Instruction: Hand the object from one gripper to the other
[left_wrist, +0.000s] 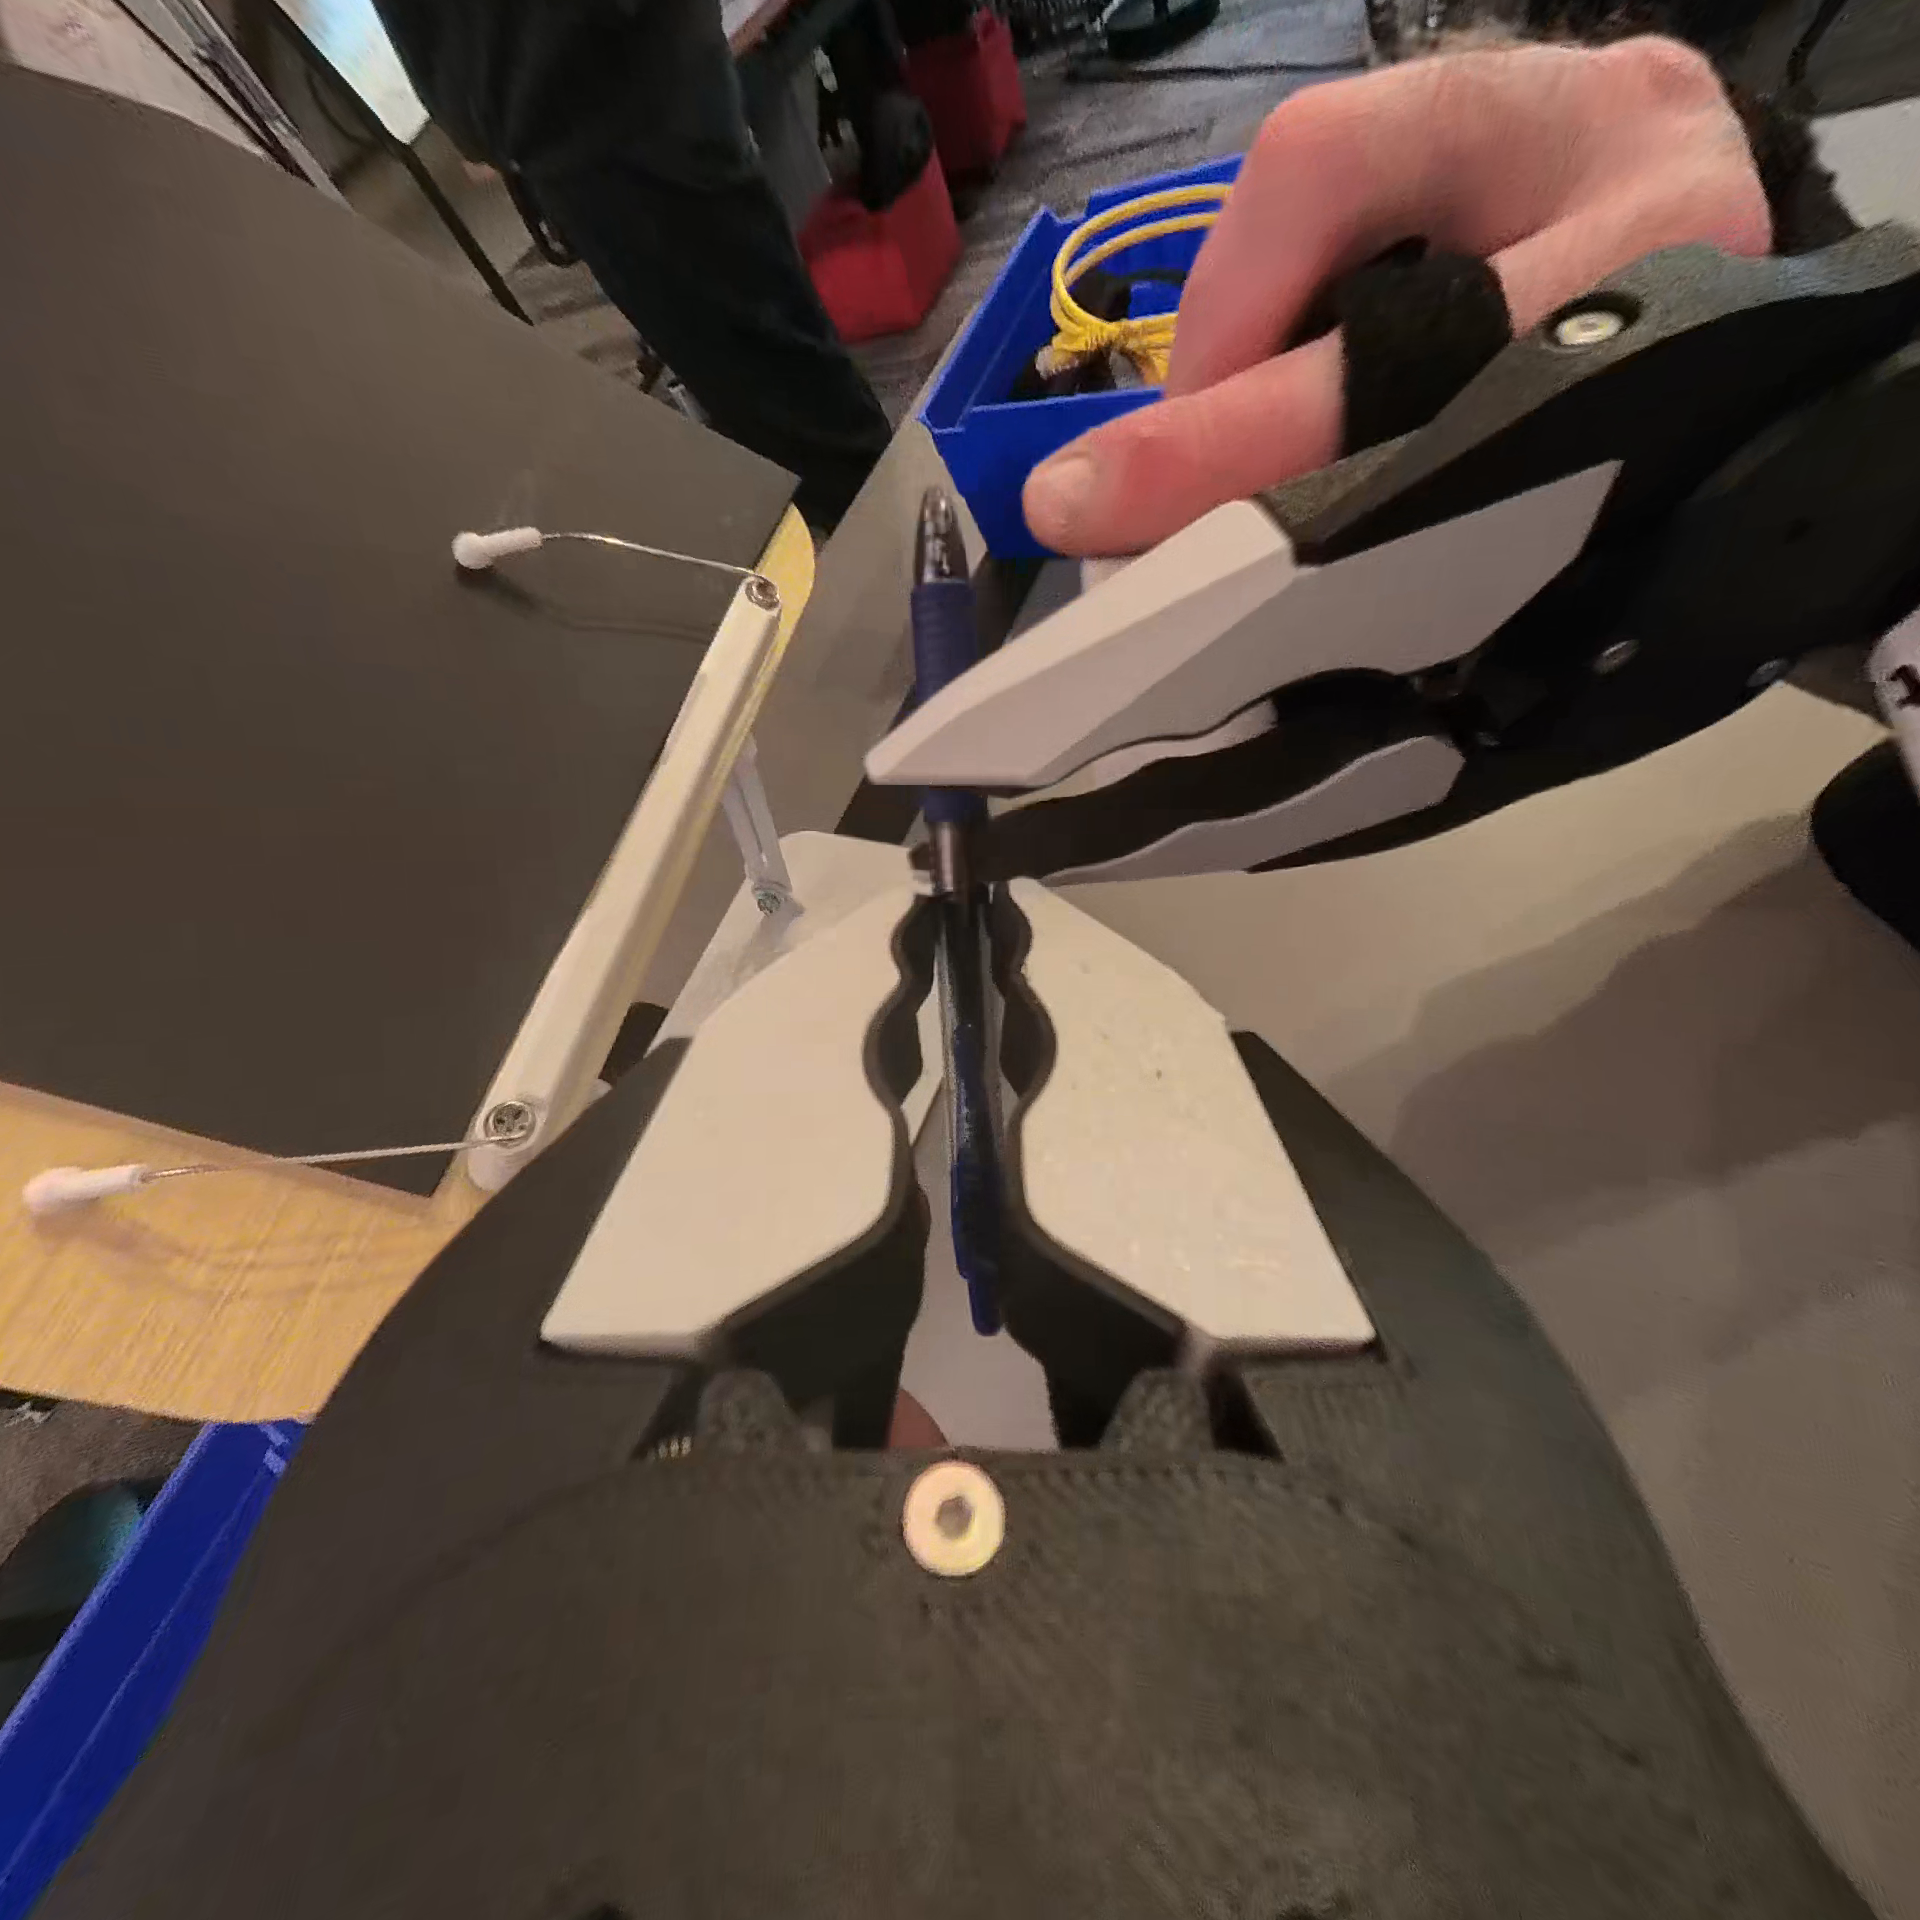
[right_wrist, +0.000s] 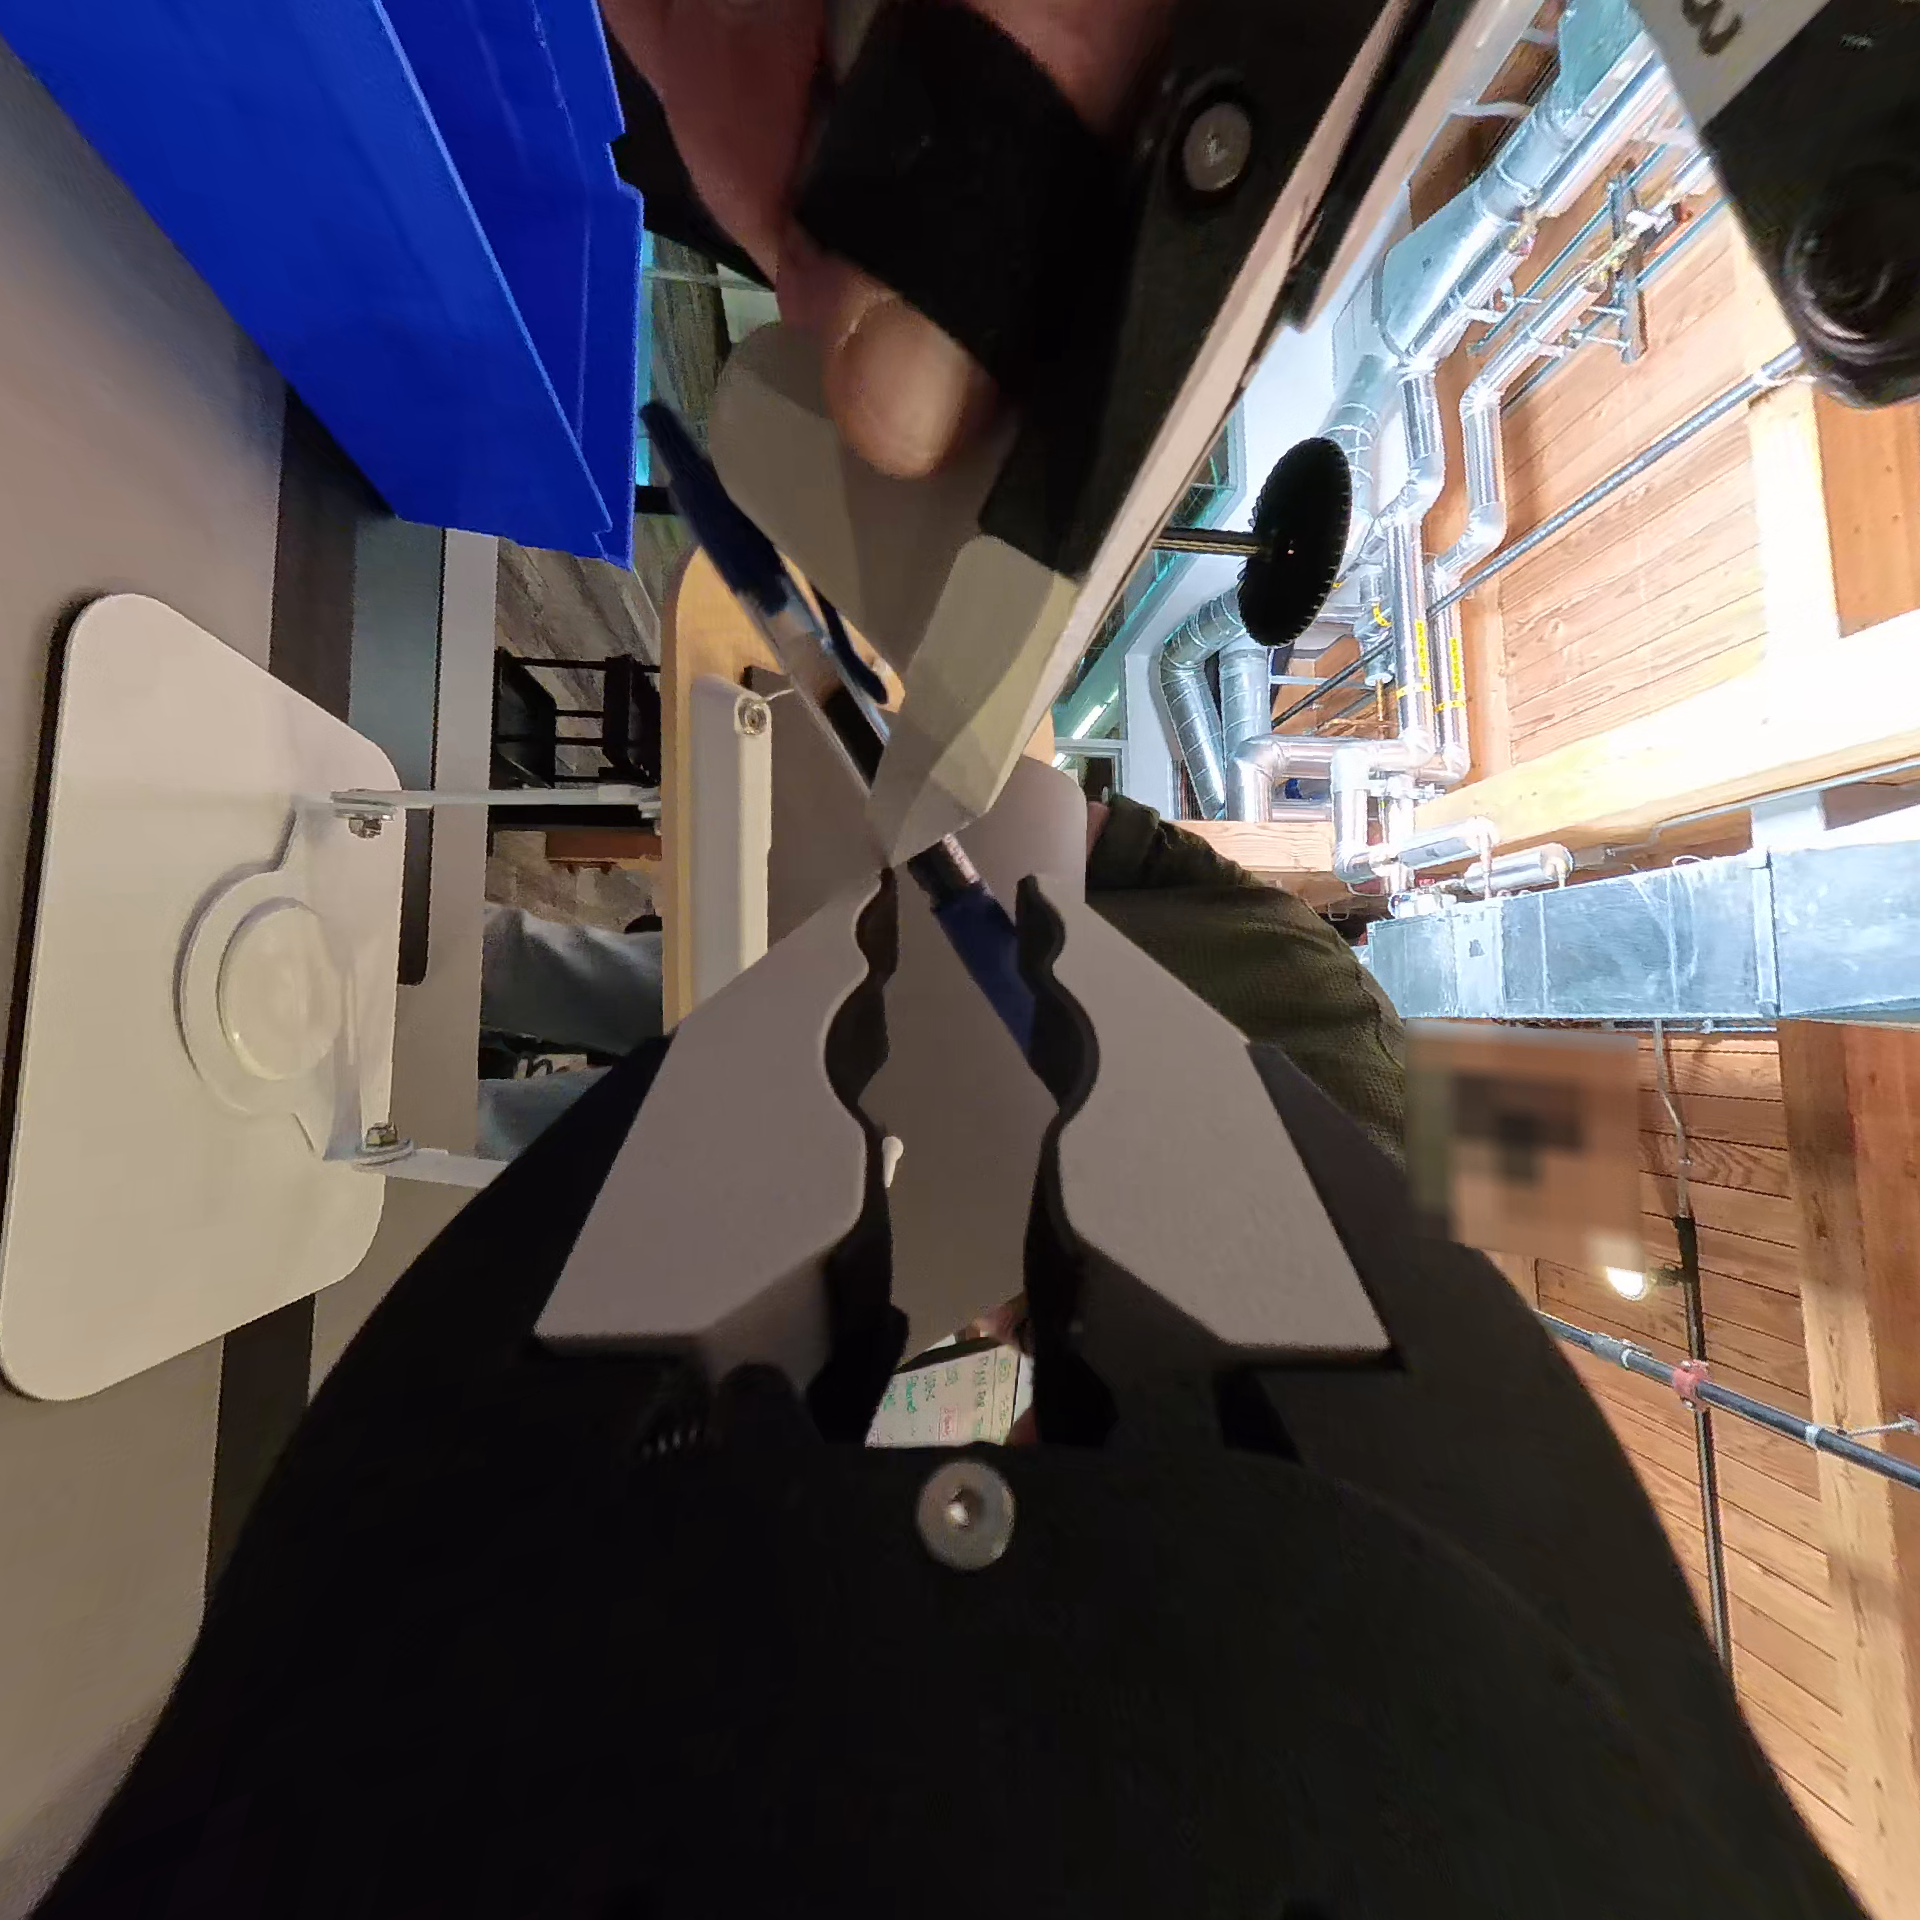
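Two grippers meet mid-frame on the blue pen (left_wrist: 961, 1091): left gripper (left_wrist: 961, 914) clamps its barrel, right gripper (right_wrist: 951, 883) looks closed on it too (mid-handover). Next, one releases.

Left gripper (left_wrist: 961, 914) closed, fingers forward; right gripper (left_wrist: 935, 821) crossing its tips from the right, jaws nearly together, hand (left_wrist: 1403, 270) gripping behind.

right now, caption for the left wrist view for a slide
Left gripper holds a blue pen while the right gripper reaches in across it.
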